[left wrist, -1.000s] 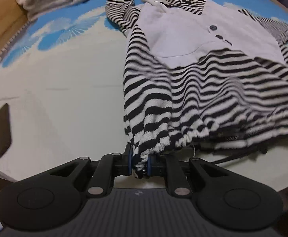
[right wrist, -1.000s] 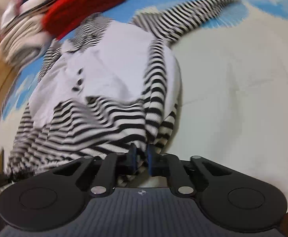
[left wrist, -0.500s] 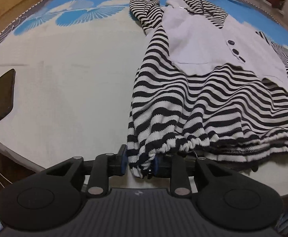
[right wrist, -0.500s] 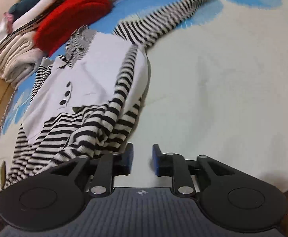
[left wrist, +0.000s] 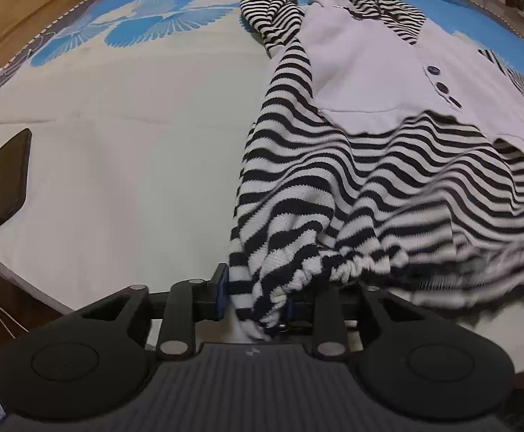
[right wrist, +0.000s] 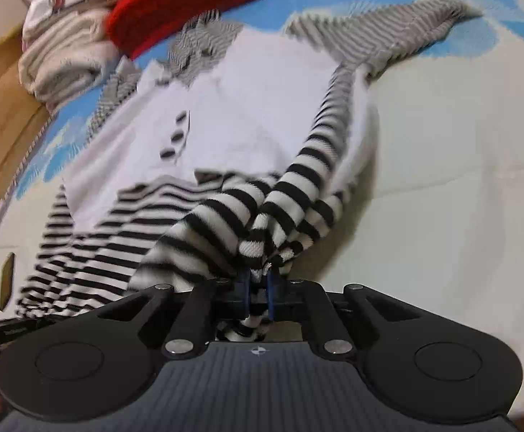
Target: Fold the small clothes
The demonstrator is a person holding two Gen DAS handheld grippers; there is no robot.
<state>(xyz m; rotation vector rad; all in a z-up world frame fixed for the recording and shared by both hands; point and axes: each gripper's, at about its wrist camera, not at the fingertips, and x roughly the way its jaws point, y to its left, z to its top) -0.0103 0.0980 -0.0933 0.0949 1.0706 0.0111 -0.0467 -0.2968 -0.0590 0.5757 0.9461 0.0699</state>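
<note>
A black-and-white striped small garment (left wrist: 388, 165) with a white buttoned front panel lies spread on the bed. Its gathered hem corner hangs between the fingers of my left gripper (left wrist: 256, 300), whose jaws are opening; the left pad (left wrist: 222, 289) stands clear of the cloth. In the right wrist view the same garment (right wrist: 247, 115) is bunched at its other hem corner. My right gripper (right wrist: 258, 289) is closing and pinches that striped corner between its blue pads. One striped sleeve (right wrist: 388, 32) stretches out to the far right.
The bed sheet (left wrist: 118, 144) is cream with blue patterns at the far end. A flat black phone-like object (left wrist: 8, 180) lies at the left near the bed's edge. A red garment (right wrist: 186, 3) and folded pale cloths (right wrist: 60, 57) are piled at the far end.
The left jaws have spread apart around the hem they pinched. The right gripper had let go and stood open beside the garment; now it is shut on the striped hem corner.
</note>
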